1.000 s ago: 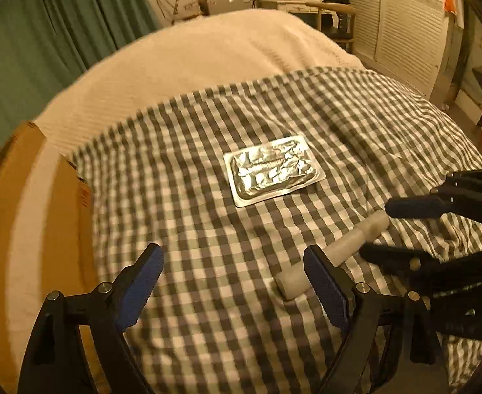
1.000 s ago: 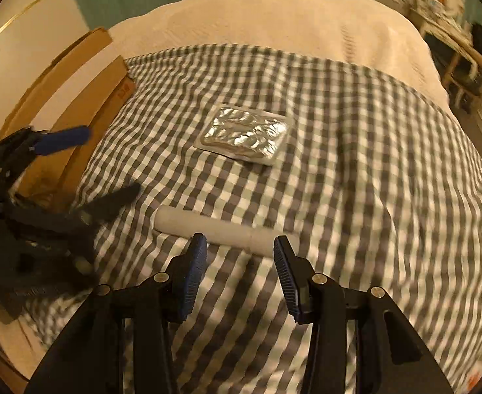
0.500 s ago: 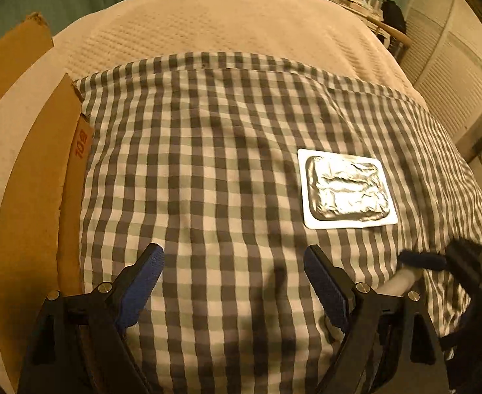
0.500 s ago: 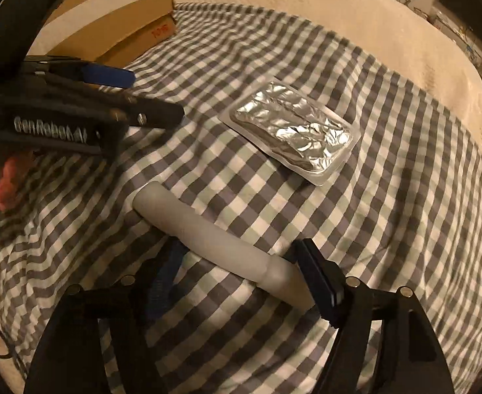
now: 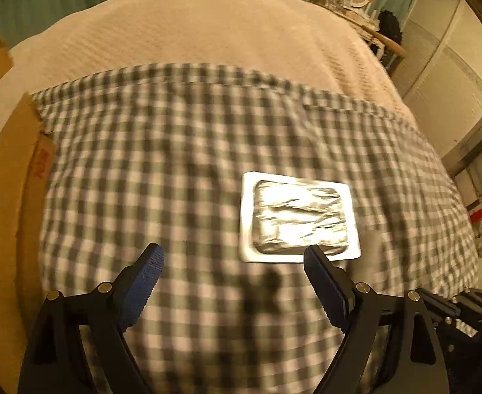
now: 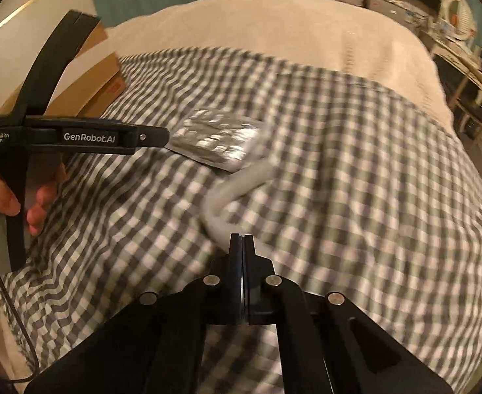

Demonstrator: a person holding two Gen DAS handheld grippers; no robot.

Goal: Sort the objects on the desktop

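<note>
The white tube (image 6: 237,193), a blurred streak at the centre of the right wrist view, lies on the checked cloth (image 6: 355,170) just beyond the right gripper (image 6: 241,246), whose fingers have snapped fully together with nothing between them. Half a second ago those fingers stood wide on either side of the tube; now it sits ahead of their tips and smeared, so it seems to have slipped or been knocked out as they closed. By my reading the grasp has missed and must be tried again before the tube can be sorted.

In the lower part of the left wrist view the left gripper (image 5: 232,271) keeps its fingers wide and holds nothing. It has swung toward the foil blister pack (image 5: 298,218), which now lies just past its right fingertip, right of centre; a second ago the pack was farther up the frame. That pack looks like its next pick.

At the left edge a cardboard box (image 5: 8,197) waits on the bed, with the cream bedspread (image 5: 208,29) beyond.
</note>
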